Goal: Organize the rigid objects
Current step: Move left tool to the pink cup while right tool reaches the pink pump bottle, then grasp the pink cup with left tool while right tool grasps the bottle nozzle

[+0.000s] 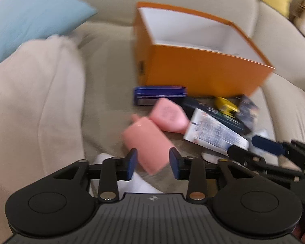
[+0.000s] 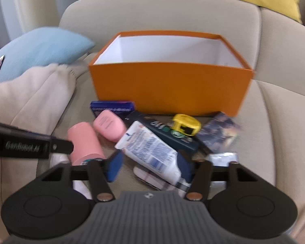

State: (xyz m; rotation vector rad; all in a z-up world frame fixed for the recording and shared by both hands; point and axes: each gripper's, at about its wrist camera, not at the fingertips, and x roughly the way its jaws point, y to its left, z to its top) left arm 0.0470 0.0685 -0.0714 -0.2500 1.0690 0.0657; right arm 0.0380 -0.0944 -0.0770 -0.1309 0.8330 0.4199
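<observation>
fingers of the left gripper [image 1: 152, 163] stand part open on either side of a salmon-pink bottle [image 1: 147, 144], contact lost in blur, while the right gripper [image 2: 150, 166] gapes wide around the cap end of a white tube [image 2: 150, 150], not closed on it. beyond, on the sofa seat cushion [image 2: 264, 126], lie a pink case [image 2: 109, 127], a dark blue tin [image 2: 112, 105], a dark carton [image 2: 168, 133] and a yellow tape measure [image 2: 186, 125]. farthest, against the backrest, sits the open orange box [image 2: 168, 87].

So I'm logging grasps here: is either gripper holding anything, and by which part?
Nothing is clearly held. The left gripper straddles the pink bottle's lower end, the right gripper the white tube's cap end; both look open.
</observation>
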